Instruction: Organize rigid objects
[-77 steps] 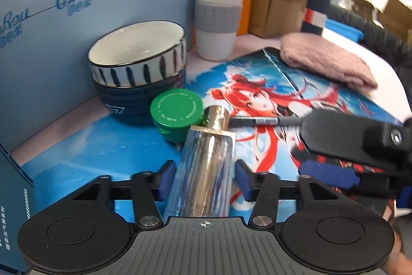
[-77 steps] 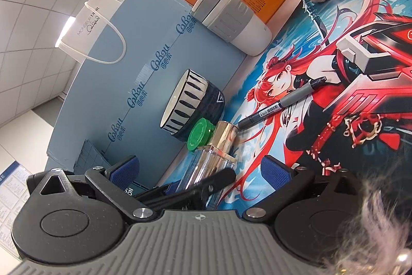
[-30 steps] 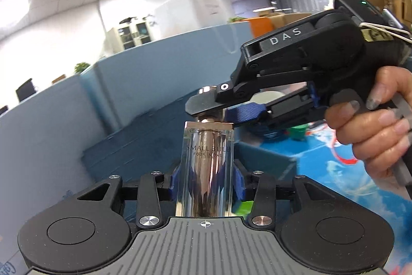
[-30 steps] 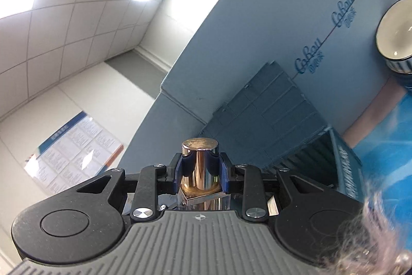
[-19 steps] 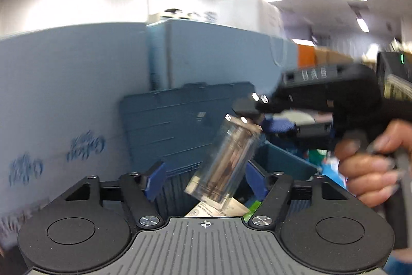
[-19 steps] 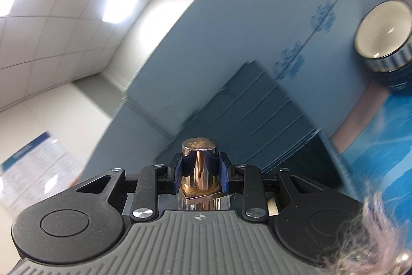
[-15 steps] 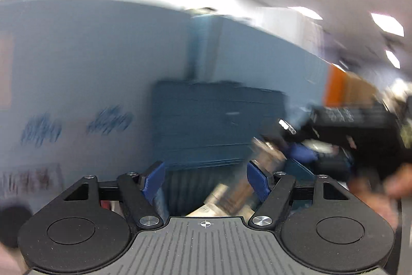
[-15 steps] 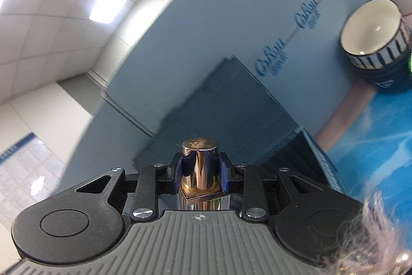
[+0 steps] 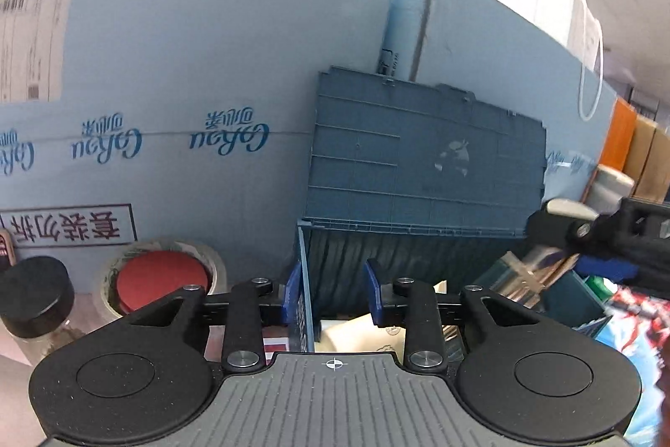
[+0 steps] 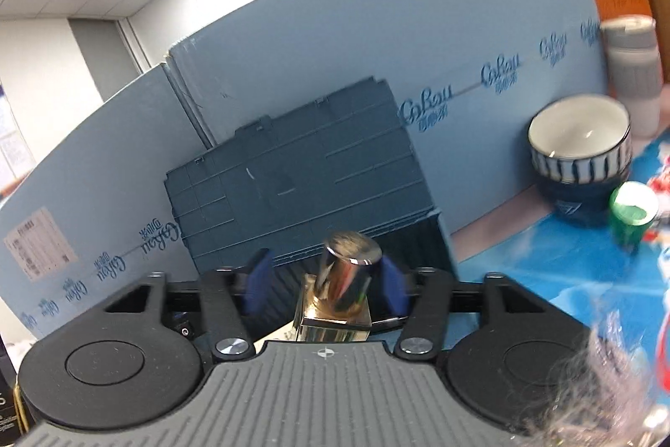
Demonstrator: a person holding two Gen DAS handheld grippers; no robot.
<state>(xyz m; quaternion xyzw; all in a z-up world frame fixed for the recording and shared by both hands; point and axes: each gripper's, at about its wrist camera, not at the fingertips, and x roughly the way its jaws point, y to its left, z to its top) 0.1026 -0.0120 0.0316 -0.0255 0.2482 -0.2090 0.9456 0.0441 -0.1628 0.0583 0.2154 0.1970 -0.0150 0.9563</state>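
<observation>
Half a second ago the right gripper [image 10: 322, 283] was clamped on the shiny cap of the perfume bottle [image 10: 343, 294]. Now its blue pads [image 10: 256, 285] stand apart on either side of the cap, with a gap on each side. The bottle sits between them, tilted, over the open dark blue crate [image 10: 435, 233].

The left gripper [image 9: 331, 298] has swung left since then. Its jaws are apart and hold nothing, straddling the crate's left wall [image 9: 303, 279]. From this side the bottle [image 9: 513, 279] shows at far right, leaning over the crate, under the right gripper's black finger [image 9: 561, 227].

Count, right view: two stacked bowls [image 10: 580, 153], one green jar [image 10: 632, 216], one white and grey cup [image 10: 632, 70], one crate with its lid propped against the blue panel.
Left view: one tape roll [image 9: 161, 277] and one black-capped jar [image 9: 35, 296], both left of the crate.
</observation>
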